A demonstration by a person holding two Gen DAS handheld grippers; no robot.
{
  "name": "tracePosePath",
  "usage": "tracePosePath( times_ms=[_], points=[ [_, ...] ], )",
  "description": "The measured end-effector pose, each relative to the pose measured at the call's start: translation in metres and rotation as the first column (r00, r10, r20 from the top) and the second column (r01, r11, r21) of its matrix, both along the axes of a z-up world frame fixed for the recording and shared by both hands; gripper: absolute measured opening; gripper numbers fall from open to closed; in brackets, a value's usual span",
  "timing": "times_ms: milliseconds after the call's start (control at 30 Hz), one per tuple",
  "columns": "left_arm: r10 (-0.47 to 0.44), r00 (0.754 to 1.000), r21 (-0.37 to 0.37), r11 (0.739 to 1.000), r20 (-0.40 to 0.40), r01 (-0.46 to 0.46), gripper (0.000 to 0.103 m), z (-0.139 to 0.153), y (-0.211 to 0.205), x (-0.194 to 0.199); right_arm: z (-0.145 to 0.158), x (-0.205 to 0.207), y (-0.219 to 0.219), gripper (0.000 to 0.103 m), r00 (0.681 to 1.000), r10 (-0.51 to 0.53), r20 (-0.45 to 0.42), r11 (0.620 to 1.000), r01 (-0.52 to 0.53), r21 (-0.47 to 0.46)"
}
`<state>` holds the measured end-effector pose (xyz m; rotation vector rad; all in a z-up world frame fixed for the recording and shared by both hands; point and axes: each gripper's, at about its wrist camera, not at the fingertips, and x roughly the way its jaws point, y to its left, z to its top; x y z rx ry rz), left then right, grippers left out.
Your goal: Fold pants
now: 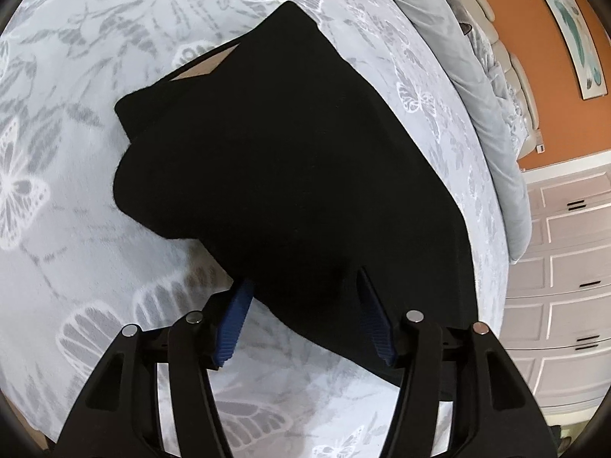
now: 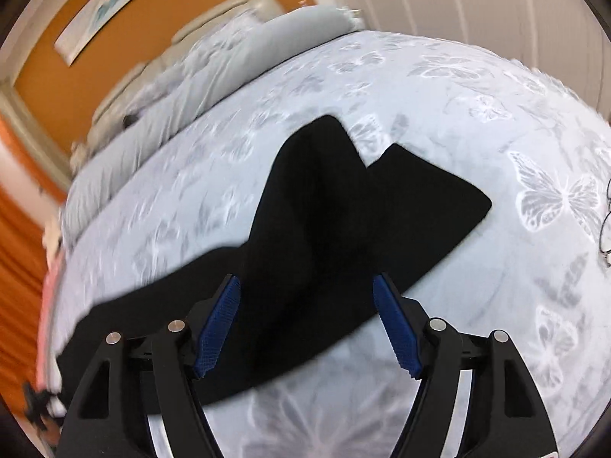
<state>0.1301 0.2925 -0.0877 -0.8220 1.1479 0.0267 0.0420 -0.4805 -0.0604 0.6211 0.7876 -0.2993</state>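
Pants: black pants (image 1: pixel 290 175), matte and dark enough that seams are hard to read; a tan strip shows at one open edge in the left wrist view. In the right wrist view the pants (image 2: pixel 343 229) are bunched, with one raised peak and a flatter flap beside it.
Where: lying on the bed (image 1: pixel 76 229), on a pale grey cover printed with white butterflies.
Left gripper: the left gripper (image 1: pixel 305 286) is spread wide, blue pads (image 1: pixel 233 324) apart, with the near edge of the cloth between them; nothing pinched.
Right gripper: the right gripper (image 2: pixel 305 286) is likewise spread, its pads on either side of the dark fabric, not clamped on it.
Bed head: grey pillows (image 1: pixel 488 107) along the far edge.
Room: orange wall (image 1: pixel 534 38) with a framed picture (image 1: pixel 569 26); white drawers (image 1: pixel 565 286) beside the bed.
Edge of the right wrist view: eyeglasses (image 2: pixel 605 225) on the cover.
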Motion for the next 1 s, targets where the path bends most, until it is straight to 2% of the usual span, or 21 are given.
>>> tracePosePath(
  times_ms=[100, 133, 167, 200, 267, 333, 367, 400, 433, 467, 500, 533, 567, 633, 700, 733, 767, 867, 1000],
  points=[
    [-0.008, 1.0, 0.047, 0.999, 0.0, 0.008, 0.055, 0.002, -0.008, 0.0, -0.01, 0.033, -0.001, 0.07, 0.999, 0.005, -0.037, 1.0, -0.005, -0.01],
    [-0.012, 1.0, 0.065, 0.998, 0.0, 0.012, 0.055, 0.003, -0.011, 0.001, -0.011, 0.041, 0.002, 0.056, 0.999, 0.009, -0.036, 1.0, -0.01, -0.026],
    [-0.015, 1.0, 0.076, 0.997, 0.001, 0.015, 0.055, 0.004, -0.013, 0.002, -0.013, 0.049, 0.005, 0.003, 0.999, 0.031, -0.035, 0.998, -0.033, -0.047],
    [-0.022, 1.0, 0.094, 0.995, 0.002, 0.022, 0.055, 0.005, -0.015, 0.003, -0.014, 0.051, 0.006, 0.007, 0.998, 0.041, -0.042, 0.997, -0.044, -0.056],
    [-0.03, 1.0, 0.12, 0.992, 0.004, 0.029, 0.055, 0.007, -0.017, 0.005, 0.011, 0.039, 0.003, 0.007, 0.995, 0.014, 0.096, 0.997, -0.007, -0.08],
    [-0.034, 0.999, 0.131, 0.991, 0.002, 0.033, 0.055, 0.008, -0.017, 0.007, 0.053, 0.01, 0.001, 0.006, 0.962, 0.028, 0.271, 0.995, 0.001, -0.104],
    [-0.036, 0.999, 0.133, 0.991, 0.001, 0.036, 0.055, 0.007, -0.017, 0.007, 0.06, -0.001, -0.002, 0.006, 0.953, 0.023, 0.302, 0.994, 0.01, -0.109],
    [-0.038, 0.999, 0.134, 0.99, -0.002, 0.038, 0.055, 0.007, -0.018, 0.009, 0.059, -0.008, -0.007, 0.006, 0.955, 0.009, 0.297, 0.994, 0.024, -0.108],
    [-0.039, 0.999, 0.136, 0.99, -0.006, 0.039, 0.055, 0.006, -0.017, 0.01, 0.045, -0.012, -0.018, 0.006, 0.972, -0.028, 0.235, 0.993, 0.053, -0.103],
    [-0.038, 0.999, 0.136, 0.99, -0.01, 0.039, 0.055, 0.005, -0.017, 0.011, 0.029, -0.013, -0.026, 0.014, 0.984, -0.053, 0.172, 0.993, 0.069, -0.092],
    [-0.037, 0.999, 0.136, 0.99, -0.014, 0.039, 0.055, 0.005, -0.017, 0.012, -0.003, -0.01, -0.04, 0.018, 0.996, -0.075, 0.046, 0.995, 0.078, -0.06],
    [-0.036, 0.999, 0.138, 0.99, -0.014, 0.038, 0.055, 0.005, -0.017, 0.012, -0.027, -0.009, -0.05, 0.019, 0.994, -0.086, -0.064, 0.996, 0.084, -0.039],
    [-0.036, 0.999, 0.142, 0.989, -0.014, 0.037, 0.055, 0.005, -0.018, 0.012, -0.042, -0.011, -0.056, 0.019, 0.987, -0.094, -0.128, 0.996, 0.091, -0.025],
    [-0.036, 0.999, 0.147, 0.988, -0.011, 0.037, 0.057, 0.006, -0.02, 0.012, -0.048, -0.02, -0.066, 0.022, 0.991, -0.088, -0.099, 0.996, 0.09, 0.017],
    [-0.033, 0.999, 0.132, 0.991, -0.005, 0.033, 0.062, 0.007, -0.02, 0.012, -0.033, -0.029, -0.07, 0.039, 0.989, -0.135, -0.066, 0.991, 0.134, -0.012],
    [-0.025, 1.0, 0.119, 0.993, 0.0, 0.025, 0.063, 0.008, -0.019, 0.011, -0.029, -0.031, -0.069, 0.052, 0.988, -0.144, -0.047, 0.99, 0.143, -0.017],
    [-0.012, 1.0, 0.1, 0.995, 0.008, 0.012, 0.063, 0.009, -0.017, 0.01, -0.024, -0.036, -0.068, 0.053, 0.987, -0.161, -0.026, 0.987, 0.161, -0.028],
    [0.015, 0.999, 0.052, 0.998, 0.029, -0.016, 0.063, 0.011, -0.009, 0.007, -0.013, -0.036, -0.052, 0.053, 0.984, -0.176, -0.038, 0.984, 0.174, -0.037],
    [0.055, 0.998, -0.04, 0.998, 0.035, -0.053, 0.063, 0.01, 0.007, 0.005, 0.013, -0.027, -0.004, 0.054, 0.996, -0.088, -0.001, 0.995, 0.088, -0.038]
  ],
)
